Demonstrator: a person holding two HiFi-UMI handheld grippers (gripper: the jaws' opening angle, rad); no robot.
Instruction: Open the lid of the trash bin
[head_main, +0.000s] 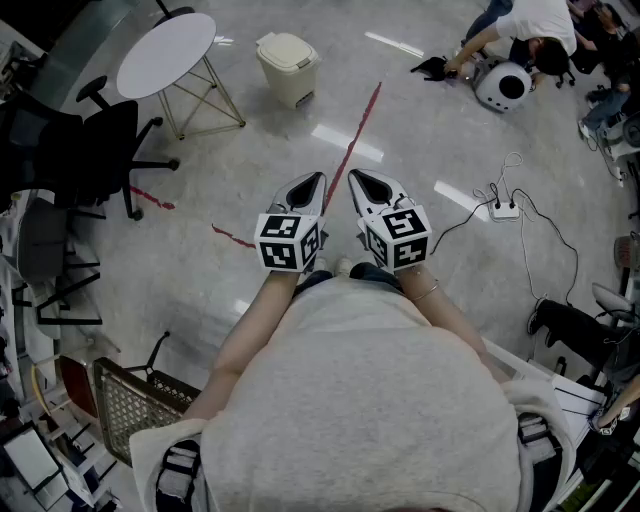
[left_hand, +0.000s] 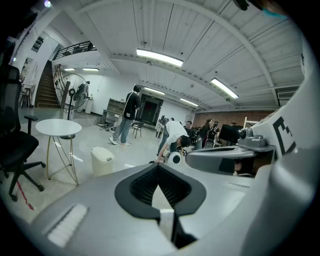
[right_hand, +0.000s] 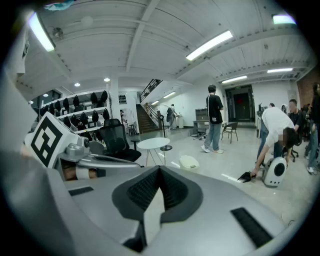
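Observation:
The cream trash bin (head_main: 288, 68) stands on the floor well ahead of me, its lid down, next to a round white table (head_main: 166, 55). It also shows as a small trash bin (left_hand: 102, 160) in the left gripper view and a distant trash bin (right_hand: 189, 161) in the right gripper view. My left gripper (head_main: 308, 187) and right gripper (head_main: 368, 185) are held side by side in front of my body, pointing toward the bin and far short of it. Both are shut with nothing between the pads: left gripper (left_hand: 159, 167), right gripper (right_hand: 160, 170).
A black office chair (head_main: 90, 150) stands at the left. A red tape line (head_main: 350, 150) runs across the floor toward the bin. A power strip with cables (head_main: 503, 210) lies at the right. A person bends over a white round device (head_main: 503, 85) at the far right. A wire basket (head_main: 130, 405) sits at my left.

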